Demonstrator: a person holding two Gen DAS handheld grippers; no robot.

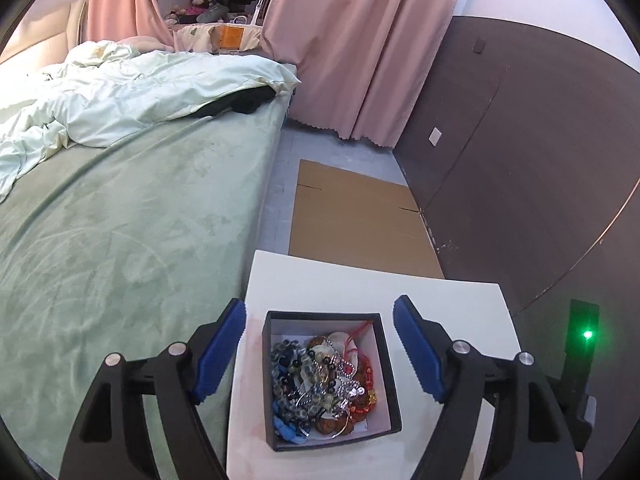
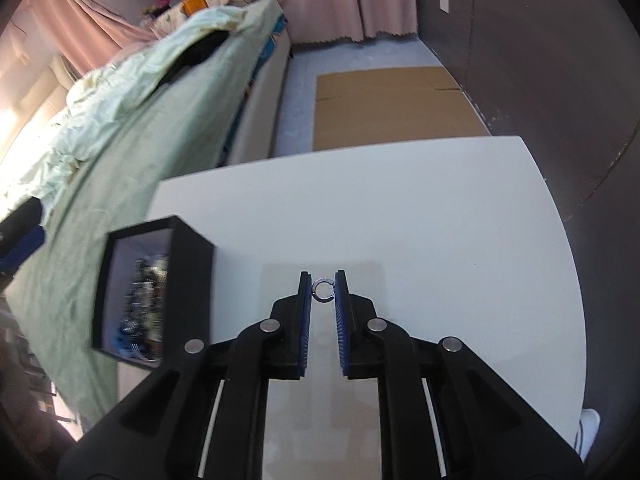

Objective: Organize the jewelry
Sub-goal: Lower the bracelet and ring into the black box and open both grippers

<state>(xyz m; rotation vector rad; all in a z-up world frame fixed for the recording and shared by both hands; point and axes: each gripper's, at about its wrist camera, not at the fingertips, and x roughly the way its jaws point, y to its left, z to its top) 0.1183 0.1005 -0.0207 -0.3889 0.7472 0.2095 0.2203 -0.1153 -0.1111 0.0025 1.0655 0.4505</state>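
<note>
A black square box with a white inside sits on the white table. It holds a tangled heap of bead bracelets and chains. My left gripper is open, its blue pads wide apart on either side of the box, above it. In the right wrist view the box stands at the left. My right gripper is shut on a small silver ring, held between the fingertips above the table.
A bed with a green sheet and a pale duvet lies along the table's left. Flat cardboard lies on the floor beyond the table. A dark wall runs on the right, pink curtains behind.
</note>
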